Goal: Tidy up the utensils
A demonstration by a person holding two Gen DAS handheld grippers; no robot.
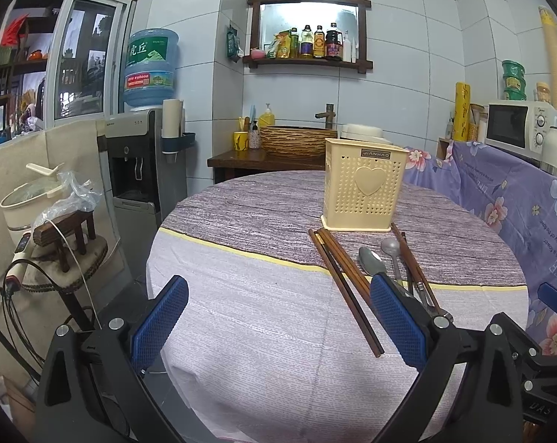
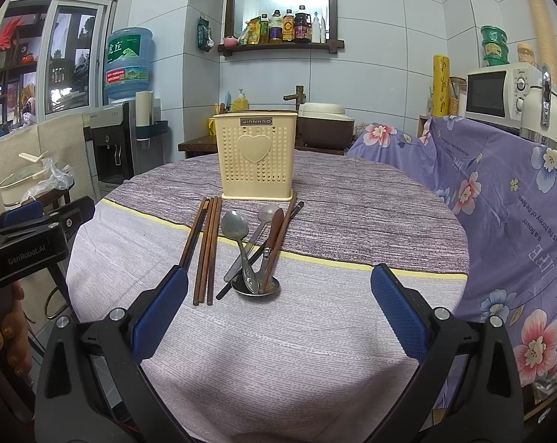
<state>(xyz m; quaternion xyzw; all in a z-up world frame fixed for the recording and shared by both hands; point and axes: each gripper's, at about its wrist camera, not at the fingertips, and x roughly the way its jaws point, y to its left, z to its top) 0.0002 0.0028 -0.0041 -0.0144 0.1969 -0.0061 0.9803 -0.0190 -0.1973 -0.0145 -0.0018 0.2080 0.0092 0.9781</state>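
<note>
A cream perforated utensil holder (image 1: 365, 184) (image 2: 256, 155) with a heart on its front stands upright on the round table (image 2: 278, 350). In front of it lie brown chopsticks (image 2: 204, 251) (image 1: 345, 288), two metal spoons (image 2: 234, 225) (image 2: 269, 212), a wooden-handled utensil (image 2: 274, 229) and a single dark chopstick, their near ends piled over a shallow metal spoon bowl (image 2: 256, 288). My right gripper (image 2: 278, 310) is open, just short of the pile. My left gripper (image 1: 278, 321) is open and empty over bare cloth, left of the chopsticks; its right finger (image 1: 396, 321) hides part of the spoons.
A floral purple cloth (image 2: 500, 203) drapes the counter on the right, with a microwave (image 2: 500, 92) on it. A water dispenser (image 1: 138, 158) and a low stool with clutter (image 1: 68, 236) stand left of the table. A hand (image 2: 5, 332) holds the left gripper.
</note>
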